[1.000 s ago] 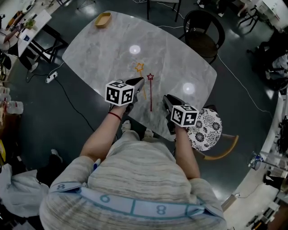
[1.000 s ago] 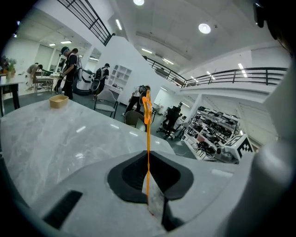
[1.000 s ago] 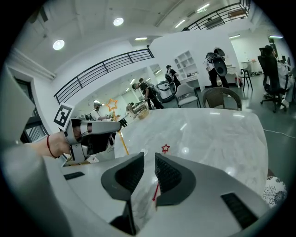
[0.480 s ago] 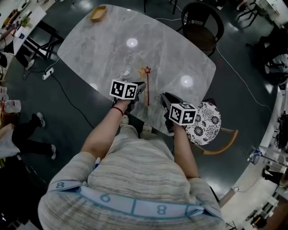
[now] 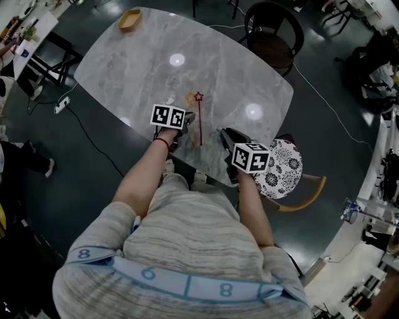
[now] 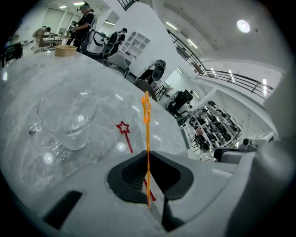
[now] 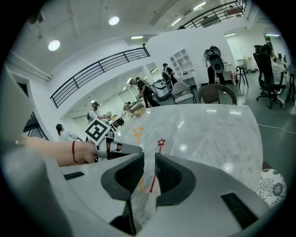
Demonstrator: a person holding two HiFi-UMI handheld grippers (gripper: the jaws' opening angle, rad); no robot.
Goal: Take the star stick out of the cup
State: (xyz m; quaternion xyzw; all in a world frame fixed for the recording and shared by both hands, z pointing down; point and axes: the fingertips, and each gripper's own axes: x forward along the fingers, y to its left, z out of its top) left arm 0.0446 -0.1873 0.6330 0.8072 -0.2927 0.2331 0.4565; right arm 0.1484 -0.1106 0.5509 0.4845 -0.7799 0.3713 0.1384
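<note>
- The marble table (image 5: 124, 62) is pale, veined and rounded, and ceiling lights glare on its top.
- The person's striped top (image 5: 187, 237) has a light band across it printed with the numerals 8, 6 and 8.
- A dark chair (image 5: 274, 34) stands off the table's far right edge.
- A stool (image 5: 282, 171) with a black-and-white flower pattern sits off the near right corner.
- The right gripper (image 7: 149, 163) hangs over the near edge. Its marker cube shows black-and-white squares and no readable words. Its jaws stand a narrow gap apart, and only the tabletop and the stick ends show through that gap.
- The left gripper (image 6: 149, 184) is also over the near edge, to the left of the right one. It carries a similar marker cube. Its jaws are pressed together on the lower shaft of the orange star stick (image 6: 147, 139).
- The glass cup (image 6: 67, 115) is clear and has a handle. It stands upright on the table near the near edge, just left of the left gripper's jaws.
- A small wooden tray (image 5: 130, 19) sits at the far left corner.
- The orange star stick is outside the cup and to its right, and its star end points away from the person.
- A red star stick (image 5: 200, 121) lies flat on the table beside the orange one. Its star points toward the table's middle and its tail toward the near edge.
</note>
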